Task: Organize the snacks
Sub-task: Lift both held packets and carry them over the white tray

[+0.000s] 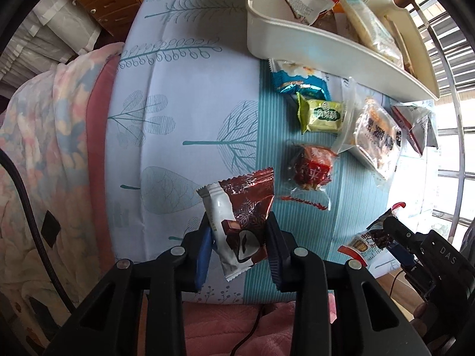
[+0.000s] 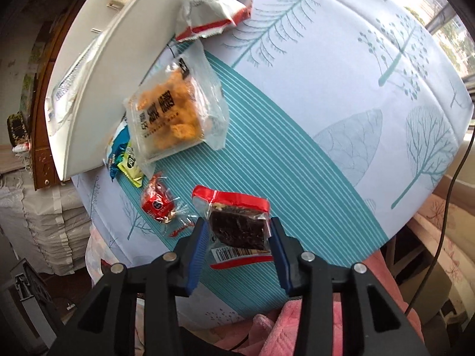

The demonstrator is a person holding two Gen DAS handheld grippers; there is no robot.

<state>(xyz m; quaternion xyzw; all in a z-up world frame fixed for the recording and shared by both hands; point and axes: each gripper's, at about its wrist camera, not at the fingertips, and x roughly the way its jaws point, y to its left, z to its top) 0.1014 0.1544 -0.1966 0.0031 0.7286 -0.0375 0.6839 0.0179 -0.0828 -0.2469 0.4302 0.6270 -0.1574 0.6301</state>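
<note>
Both grippers were loaded and clear of the table, ready to carry to the tray.

My left gripper (image 1: 239, 237) clenched the brown-and-white chocolate packet (image 1: 240, 216), my right gripper (image 2: 237, 237) pinched the dark snack bar (image 2: 237, 225). I judged it best to lift both over the white tray's (image 1: 326, 50) near wall before letting go. Loose packets, the red candy (image 1: 311, 172) among them, crowded the tray's edge; the striped cloth (image 2: 297, 163) elsewhere lay open.
</note>
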